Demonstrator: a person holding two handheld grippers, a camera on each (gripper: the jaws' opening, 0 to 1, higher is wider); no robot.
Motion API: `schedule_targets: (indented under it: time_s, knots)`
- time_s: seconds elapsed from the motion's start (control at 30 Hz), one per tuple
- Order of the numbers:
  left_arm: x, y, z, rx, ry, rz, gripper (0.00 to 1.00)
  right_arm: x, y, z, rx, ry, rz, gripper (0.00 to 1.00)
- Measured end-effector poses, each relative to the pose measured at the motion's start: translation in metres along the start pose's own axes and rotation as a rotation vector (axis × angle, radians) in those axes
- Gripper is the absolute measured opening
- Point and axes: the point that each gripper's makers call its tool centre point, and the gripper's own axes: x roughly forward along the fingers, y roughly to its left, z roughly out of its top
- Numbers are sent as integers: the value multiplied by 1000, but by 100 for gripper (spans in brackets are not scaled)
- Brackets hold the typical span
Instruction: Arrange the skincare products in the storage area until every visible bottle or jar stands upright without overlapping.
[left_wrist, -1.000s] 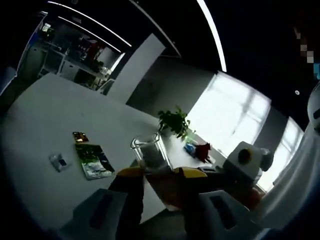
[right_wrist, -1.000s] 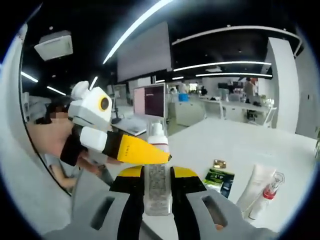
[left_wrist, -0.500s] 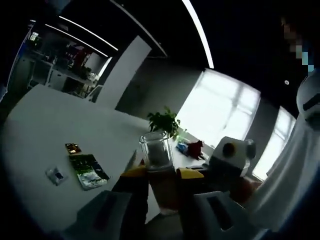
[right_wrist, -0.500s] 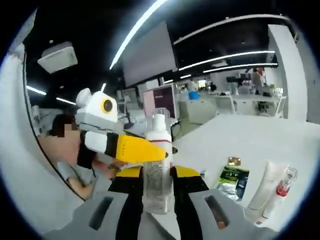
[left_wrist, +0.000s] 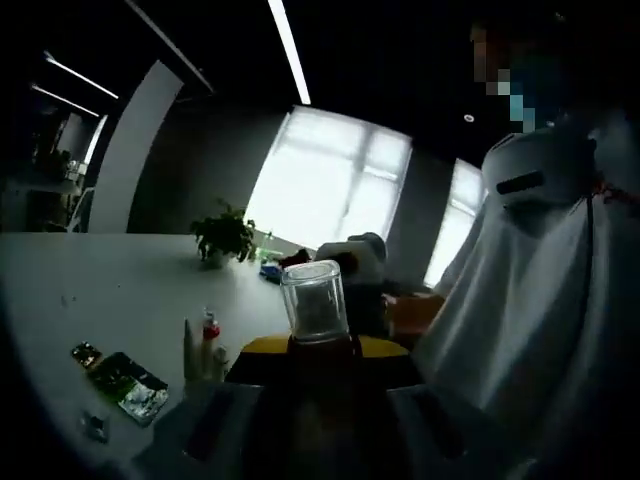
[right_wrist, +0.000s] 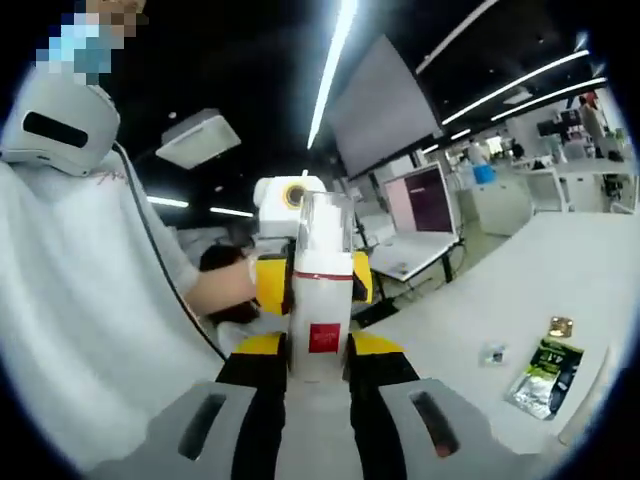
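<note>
Since a second ago I swung both grippers round toward my own body; the white table (left_wrist: 100, 290) slid to the view edges. My right gripper (right_wrist: 318, 345) stayed clamped on the white bottle (right_wrist: 320, 300), upright with its clear cap, red band and red label. My left gripper (left_wrist: 322, 345) held the same bottle just under the clear cap (left_wrist: 313, 300). Tubes (left_wrist: 190, 350) and green sachets (left_wrist: 128, 378) lay on the table beyond.
</note>
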Motion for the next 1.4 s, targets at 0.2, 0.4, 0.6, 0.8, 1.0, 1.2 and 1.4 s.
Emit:
schedule_targets:
  time_s: [0.2,0.4,0.6,0.8,1.0,1.2,1.4]
  knots:
    - [2,6,-3,-1,9,4,15,-2,-6,-4,-19,4,-75,21]
    - [6,9,-10,-12,18,22,15,-6,-12,-9,-47,18,-143,20]
    - [8,38,-4,-101,-78,191,17,-15,-44,-4,-39,-10,-329,20]
    - [11,69,-13,-234,-151,395,18,-24,-78,-12,-37,8,-572,20]
    - [11,86,-25,-371,-243,608,16,-40,-101,-25,-207,168,-802,20]
    - [12,90,-26,-344,-271,740,15,-39,-101,-30,-337,253,-874,20]
    - [11,88,-26,-271,-230,783,15,-43,-100,-32,-297,229,-873,21]
